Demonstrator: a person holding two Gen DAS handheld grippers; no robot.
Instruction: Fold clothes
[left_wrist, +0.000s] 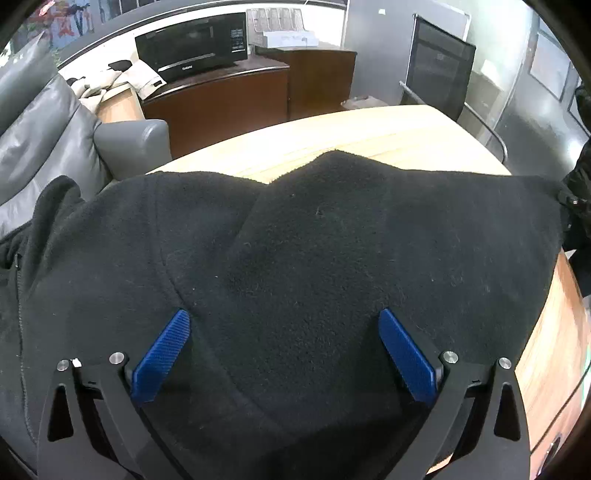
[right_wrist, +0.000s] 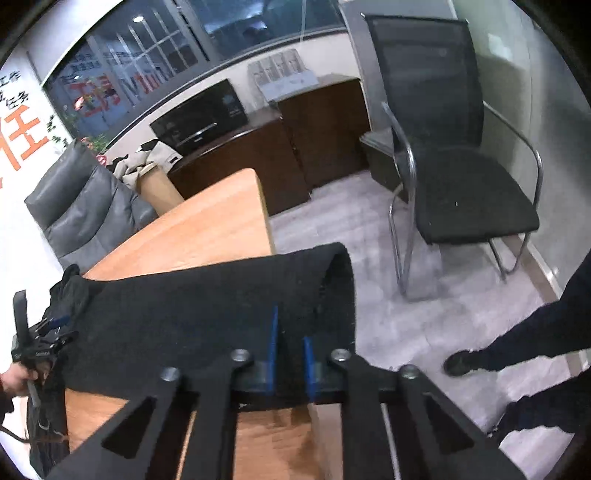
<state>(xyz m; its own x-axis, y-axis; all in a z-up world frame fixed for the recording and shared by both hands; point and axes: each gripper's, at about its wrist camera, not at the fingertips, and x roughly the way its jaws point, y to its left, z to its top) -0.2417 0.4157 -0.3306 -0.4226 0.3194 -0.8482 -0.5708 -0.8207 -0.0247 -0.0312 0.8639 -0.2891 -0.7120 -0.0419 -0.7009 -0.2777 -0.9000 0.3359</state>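
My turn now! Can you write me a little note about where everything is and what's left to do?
Left gripper: open, jaws spread wide above the black fleece, holding nothing.
Right gripper: shut on the fleece's edge where it hangs past the wooden table corner.
Fleece: spread across the table, one flap already laid over the middle.
Left to do: finish the folds, flatten, neaten.
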